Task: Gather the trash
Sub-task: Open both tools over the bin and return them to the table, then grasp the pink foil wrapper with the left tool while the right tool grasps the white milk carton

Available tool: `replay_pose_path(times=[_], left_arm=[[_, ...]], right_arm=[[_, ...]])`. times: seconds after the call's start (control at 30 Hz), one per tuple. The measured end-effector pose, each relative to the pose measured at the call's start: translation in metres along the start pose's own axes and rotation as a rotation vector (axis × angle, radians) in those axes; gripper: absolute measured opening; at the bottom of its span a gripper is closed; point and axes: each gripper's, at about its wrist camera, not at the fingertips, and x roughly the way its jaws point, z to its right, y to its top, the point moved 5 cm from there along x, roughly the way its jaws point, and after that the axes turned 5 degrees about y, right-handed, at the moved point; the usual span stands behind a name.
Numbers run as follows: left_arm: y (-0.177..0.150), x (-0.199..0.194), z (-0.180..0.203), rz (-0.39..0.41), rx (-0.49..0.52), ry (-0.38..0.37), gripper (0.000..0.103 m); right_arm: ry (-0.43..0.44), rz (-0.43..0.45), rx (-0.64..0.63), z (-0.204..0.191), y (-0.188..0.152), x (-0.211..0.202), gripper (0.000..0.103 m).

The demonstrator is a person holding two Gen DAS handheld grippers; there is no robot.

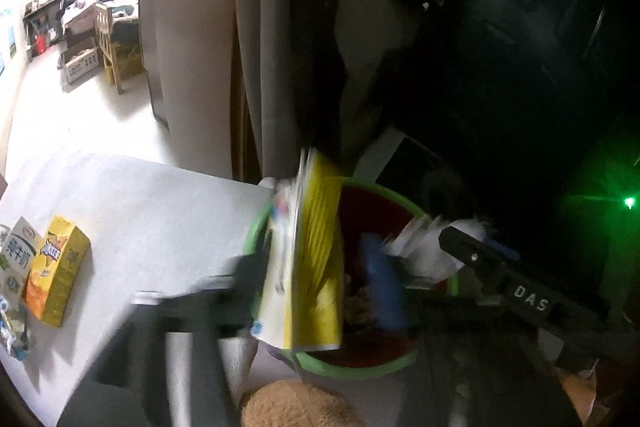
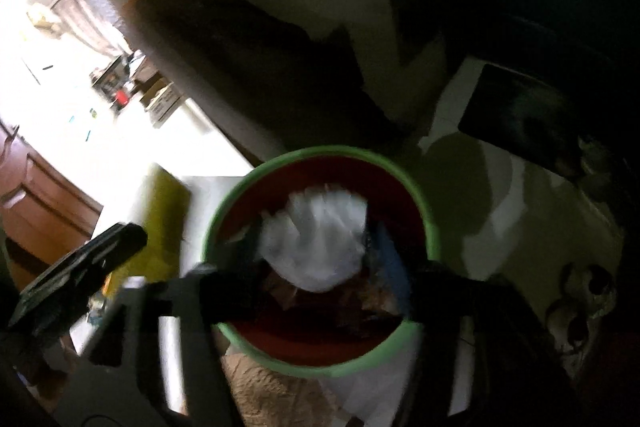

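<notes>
Black fingers of the left tool [image 1: 320,291] fill the bottom of the left wrist view, spread apart with a yellow-and-white carton [image 1: 308,267] standing upright between them, pressed against the left finger [image 1: 224,291]; whether the tool truly pinches it I cannot tell through the blur. That carton hangs over the near left rim of the bin [image 1: 368,369], a round bucket with a green rim and red inside. Down in the bin lie crumpled white paper [image 1: 424,251] and a blue wrapper [image 1: 380,279].

From the right wrist view, the right tool [image 2: 320,291] sits directly above the bin [image 2: 432,227], its fingers wide apart and holding nothing, one over each side of the rim. A white crumpled wad [image 2: 320,243] sits between them inside the bin, touching neither finger as far as the blur allows.

Left of the bin, on the grey tabletop [image 1: 152,211], stand a yellow juice carton [image 1: 56,271] and, just beside it farther from the bin, a white milk carton [image 1: 18,259], with a crushed wrapper [image 1: 14,331] in front of them. A tan fuzzy thing [image 1: 292,407] lies on the near side of the bin.
</notes>
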Motion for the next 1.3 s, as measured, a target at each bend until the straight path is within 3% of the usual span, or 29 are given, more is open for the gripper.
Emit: replay_pose_path(times=[0.27, 0.43, 0.6, 0.83, 0.93, 1.03, 1.17, 1.3], left_arm=[[0.006, -0.029, -0.001, 0.079, 0.023, 0.01, 0.073], [0.01, -0.053, -0.029, 0.12, -0.036, 0.026, 0.077], [0.001, -0.083, -0.073, 0.163, -0.083, 0.105, 0.081], [-0.033, -0.127, -0.192, 0.179, -0.14, 0.341, 0.082], [-0.054, -0.141, -0.266, 0.155, -0.27, 0.437, 0.083], [-0.084, -0.149, -0.343, 0.105, -0.476, 0.541, 0.081], [-0.118, -0.143, -0.42, 0.061, -0.708, 0.56, 0.074], [-0.124, -0.12, -0.461, 0.006, -0.77, 0.571, 0.074]], right_arm=[[-0.008, 0.024, 0.005, -0.003, -0.002, -0.014, 0.076], [0.011, 0.035, -0.018, -0.019, -0.002, -0.021, 0.077], [0.048, 0.018, -0.072, -0.053, -0.011, -0.018, 0.081], [0.111, -0.077, -0.173, -0.119, -0.044, 0.005, 0.082], [0.139, -0.121, -0.232, -0.153, -0.059, 0.014, 0.082], [0.156, -0.14, -0.29, -0.183, -0.076, 0.02, 0.082], [0.176, -0.165, -0.334, -0.211, -0.094, 0.024, 0.082], [0.173, -0.206, -0.377, -0.227, -0.109, 0.029, 0.082]])
